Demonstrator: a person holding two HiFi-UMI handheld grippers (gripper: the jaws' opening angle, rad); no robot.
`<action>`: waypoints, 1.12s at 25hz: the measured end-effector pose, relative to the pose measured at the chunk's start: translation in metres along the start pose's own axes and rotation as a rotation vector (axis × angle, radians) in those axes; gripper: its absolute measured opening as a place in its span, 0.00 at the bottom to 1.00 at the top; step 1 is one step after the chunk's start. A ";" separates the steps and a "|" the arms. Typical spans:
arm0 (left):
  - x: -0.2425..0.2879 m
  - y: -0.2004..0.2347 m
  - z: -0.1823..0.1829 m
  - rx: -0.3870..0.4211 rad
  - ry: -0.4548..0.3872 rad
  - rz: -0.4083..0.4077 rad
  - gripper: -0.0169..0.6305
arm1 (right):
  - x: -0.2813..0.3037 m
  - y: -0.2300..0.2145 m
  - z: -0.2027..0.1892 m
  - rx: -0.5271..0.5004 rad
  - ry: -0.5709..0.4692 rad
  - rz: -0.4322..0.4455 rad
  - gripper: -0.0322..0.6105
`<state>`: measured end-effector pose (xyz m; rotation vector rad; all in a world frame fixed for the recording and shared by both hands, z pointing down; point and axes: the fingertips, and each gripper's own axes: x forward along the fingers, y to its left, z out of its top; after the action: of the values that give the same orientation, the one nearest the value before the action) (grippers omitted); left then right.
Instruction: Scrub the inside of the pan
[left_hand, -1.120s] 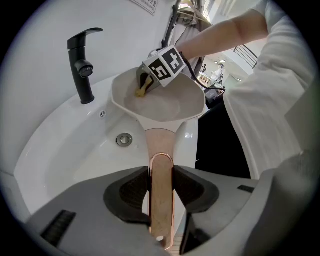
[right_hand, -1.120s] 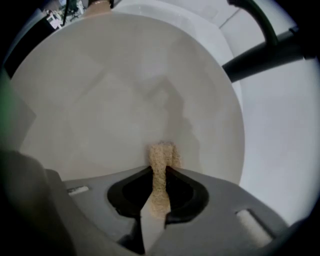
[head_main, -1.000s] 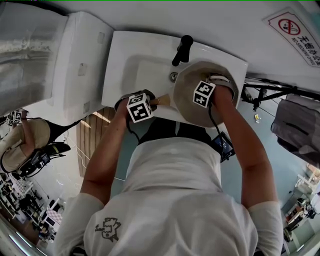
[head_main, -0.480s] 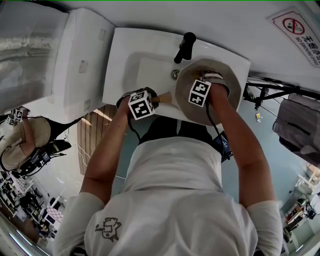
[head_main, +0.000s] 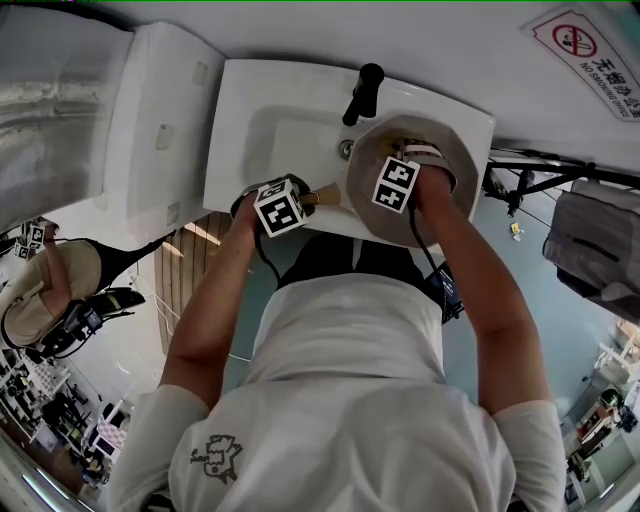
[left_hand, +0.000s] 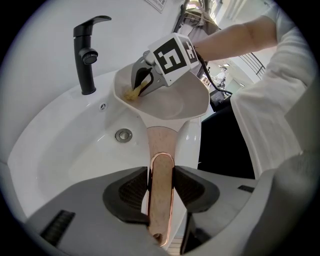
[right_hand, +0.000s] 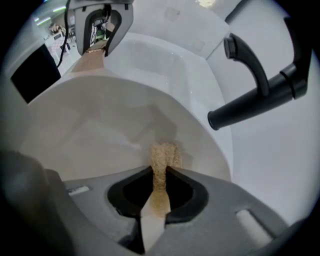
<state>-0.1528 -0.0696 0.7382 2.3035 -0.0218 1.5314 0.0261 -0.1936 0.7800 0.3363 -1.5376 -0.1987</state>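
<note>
A beige pan (head_main: 462, 170) is held over the right side of a white sink (head_main: 270, 110). Its wooden handle (left_hand: 161, 165) runs between the pads of my left gripper (left_hand: 161, 189), which press on its two sides; these jaws are opening slightly with the handle still between them. In the head view the left gripper (head_main: 285, 208) sits at the sink's front edge. My right gripper (right_hand: 159, 189) is shut on a tan scouring pad (right_hand: 164, 156), whose tip touches the pan's inner wall (right_hand: 100, 130). From the left gripper view, the right gripper (left_hand: 145, 82) reaches into the pan (left_hand: 182, 102).
A black faucet (head_main: 360, 92) stands behind the sink, close to the pan's far rim (right_hand: 220, 135). The drain (left_hand: 123, 134) lies in the basin left of the handle. A white toilet cistern (head_main: 150, 130) stands left of the sink. My own body fills the lower head view.
The right gripper has shifted a little left and toward the far rim inside the pan. The left gripper still holds the handle in the same place.
</note>
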 end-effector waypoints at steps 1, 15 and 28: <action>0.000 0.000 0.000 -0.009 -0.002 -0.002 0.28 | -0.002 0.000 0.000 0.006 -0.004 -0.001 0.15; -0.019 0.003 0.013 -0.001 -0.058 0.043 0.32 | -0.049 0.002 0.004 0.201 -0.114 0.030 0.15; -0.076 0.013 0.048 0.051 -0.166 0.176 0.32 | -0.126 -0.021 -0.002 0.518 -0.301 0.043 0.14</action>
<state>-0.1445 -0.1110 0.6575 2.5218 -0.2373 1.4303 0.0261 -0.1712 0.6538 0.7053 -1.8843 0.1993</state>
